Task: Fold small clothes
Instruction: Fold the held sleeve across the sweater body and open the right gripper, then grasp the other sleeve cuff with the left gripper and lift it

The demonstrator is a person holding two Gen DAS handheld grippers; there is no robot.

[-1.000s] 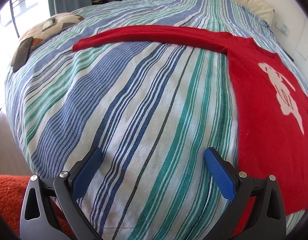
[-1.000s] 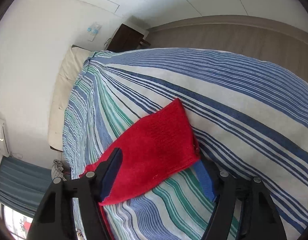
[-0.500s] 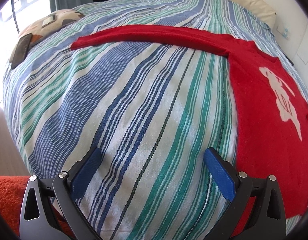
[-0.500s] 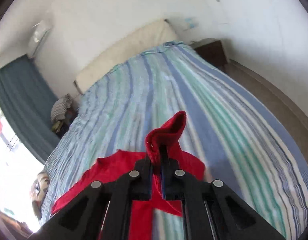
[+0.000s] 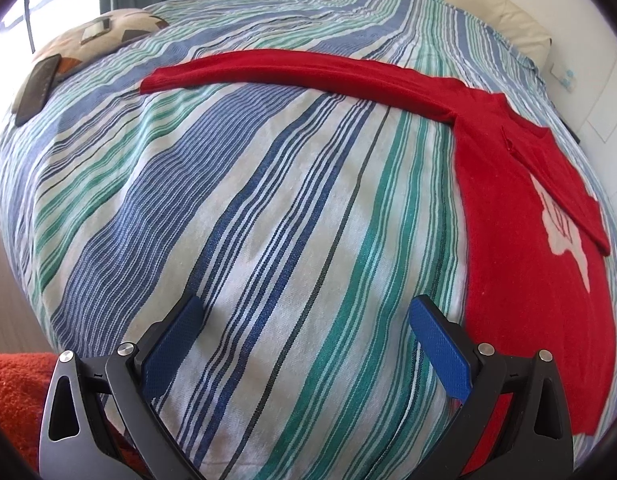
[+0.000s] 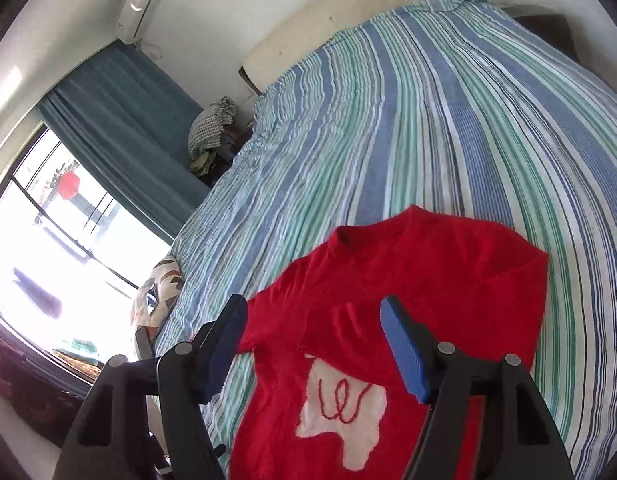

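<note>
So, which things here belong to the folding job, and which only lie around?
For the job:
red knitted sweater with white patch
left claw, open
right claw, open

Lying about:
patterned cushion
dark flat phone
striped bedspread

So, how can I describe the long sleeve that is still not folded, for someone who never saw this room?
Look at the striped bedspread on the bed. A red sweater lies on it; its outstretched sleeve reaches toward the patterned pillow, unlike the other sleeve, folded across the chest.
</note>
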